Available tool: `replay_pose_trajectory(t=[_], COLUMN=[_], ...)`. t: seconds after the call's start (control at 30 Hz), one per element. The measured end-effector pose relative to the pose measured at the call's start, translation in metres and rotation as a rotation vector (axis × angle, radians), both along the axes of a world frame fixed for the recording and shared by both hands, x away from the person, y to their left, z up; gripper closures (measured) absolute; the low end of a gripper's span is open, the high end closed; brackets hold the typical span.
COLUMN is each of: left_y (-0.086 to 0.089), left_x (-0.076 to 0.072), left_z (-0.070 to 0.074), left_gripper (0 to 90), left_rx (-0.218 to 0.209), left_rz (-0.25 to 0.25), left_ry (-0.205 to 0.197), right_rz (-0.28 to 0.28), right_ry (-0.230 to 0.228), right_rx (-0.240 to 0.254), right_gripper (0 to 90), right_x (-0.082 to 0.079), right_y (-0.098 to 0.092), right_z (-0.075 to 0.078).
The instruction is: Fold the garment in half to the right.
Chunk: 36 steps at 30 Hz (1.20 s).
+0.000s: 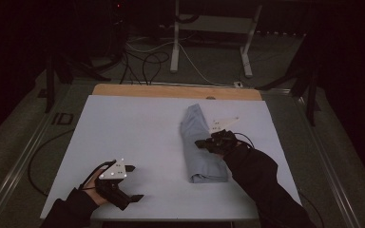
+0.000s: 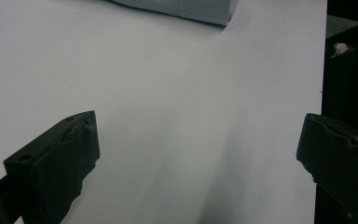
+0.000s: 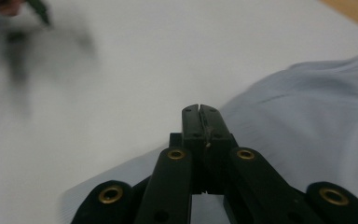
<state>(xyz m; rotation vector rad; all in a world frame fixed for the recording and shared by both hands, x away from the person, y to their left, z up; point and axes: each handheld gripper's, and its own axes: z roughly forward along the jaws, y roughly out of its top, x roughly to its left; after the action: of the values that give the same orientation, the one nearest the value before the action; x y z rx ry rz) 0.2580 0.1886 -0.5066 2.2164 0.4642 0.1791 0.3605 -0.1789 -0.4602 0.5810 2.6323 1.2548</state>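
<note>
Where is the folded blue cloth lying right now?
In the high view the folded blue cloth lies right of centre on the white table, directly beside the right gripper.

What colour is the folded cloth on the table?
Pale blue cloth, seen best in the high view.

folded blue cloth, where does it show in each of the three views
High view: the folded blue cloth lies right of the table's middle, under the right claw.
Left gripper view: one end of the cloth lies at the top edge, middle.
Right gripper view: it fills the right side, beyond the shut jaws.
Shared landmark: the white table sheet that the cloth lies on.
</note>
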Motion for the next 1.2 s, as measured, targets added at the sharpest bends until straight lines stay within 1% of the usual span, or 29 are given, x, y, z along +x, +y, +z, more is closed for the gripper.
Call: replay_pose_trajectory(t=[0.13, 0.27, 0.33, 0.4, 0.43, 0.53, 0.6, 0.63, 0.7, 0.73, 0.77, 0.8, 0.83, 1.03, 1.1, 1.17, 1.2], left_y=[0.0, 0.001, 0.001, 0.0, 0.0, 0.0, 0.0, 0.0, 0.0, 0.0, 0.0, 0.0, -0.001, -0.001, -0.001, -0.001, -0.001], left_x=[0.0, 0.0, 0.0, 0.0, 0.0, 0.001, 0.0, 0.0, 0.0, 0.0, 0.0, 0.0, 0.0, 0.0, 0.0, 0.0, 0.0], left_z=[-0.001, -0.001, -0.001, -0.001, -0.001, -0.001, -0.001, -0.001, -0.001, -0.001, -0.001, -0.001, -0.002, -0.001, -0.001, -0.002, -0.002], left_gripper=[0.3, 0.3, 0.3, 0.3, 0.3, 0.3, 0.3, 0.3, 0.3, 0.3, 0.3, 0.3, 0.3, 0.3, 0.3, 0.3, 0.3], left_rx=[0.0, -0.003, 0.0, -0.001, 0.0, -0.001, 0.001, 0.002, -0.001, -0.001, -0.001, 0.003, 0.006, 0.004, 0.003, 0.005, 0.006], left_rz=[-0.003, -0.002, -0.002, -0.003, -0.005, -0.005, -0.008, -0.009, -0.006, -0.006, -0.008, -0.011, -0.011, -0.01, -0.01, -0.012, -0.012], left_ry=[0.004, 0.005, 0.006, 0.007, 0.006, 0.008, 0.007, 0.007, 0.008, 0.008, 0.007, 0.006, 0.007, 0.007, 0.006, 0.007, 0.007], right_rz=[0.041, 0.073, 0.081, 0.085, 0.086, 0.087, 0.091, 0.095, 0.107, 0.107, 0.094, 0.106, 0.133, 0.172, 0.179, 0.183, 0.194], right_ry=[0.017, 0.031, 0.048, 0.055, 0.068, 0.078, 0.095, 0.091, 0.108, 0.108, 0.118, 0.121, 0.109, 0.125, 0.128, 0.119, 0.121], right_rx=[-0.01, -0.038, -0.045, -0.054, -0.056, -0.072, -0.074, -0.088, -0.08, -0.08, -0.069, -0.069, -0.071, -0.065, -0.07, -0.074, -0.077], right_gripper=[90.0, 90.0, 90.0, 90.0, 90.0, 90.0, 90.0, 90.0, 90.0, 90.0, 90.0, 90.0, 90.0, 90.0, 90.0, 90.0, 90.0], right_x=[-0.014, -0.022, -0.024, -0.024, -0.024, -0.023, -0.022, -0.022, -0.024, -0.024, -0.026, -0.028, -0.029, -0.036, -0.038, -0.038, -0.04], right_y=[0.002, 0.0, -0.001, -0.002, -0.003, -0.002, -0.002, -0.001, -0.001, -0.001, -0.002, -0.004, -0.005, -0.008, -0.008, -0.008, -0.008], right_z=[-0.006, -0.015, -0.021, -0.029, -0.033, -0.044, -0.052, -0.056, -0.063, -0.063, -0.064, -0.065, -0.065, -0.066, -0.066, -0.066, -0.065])
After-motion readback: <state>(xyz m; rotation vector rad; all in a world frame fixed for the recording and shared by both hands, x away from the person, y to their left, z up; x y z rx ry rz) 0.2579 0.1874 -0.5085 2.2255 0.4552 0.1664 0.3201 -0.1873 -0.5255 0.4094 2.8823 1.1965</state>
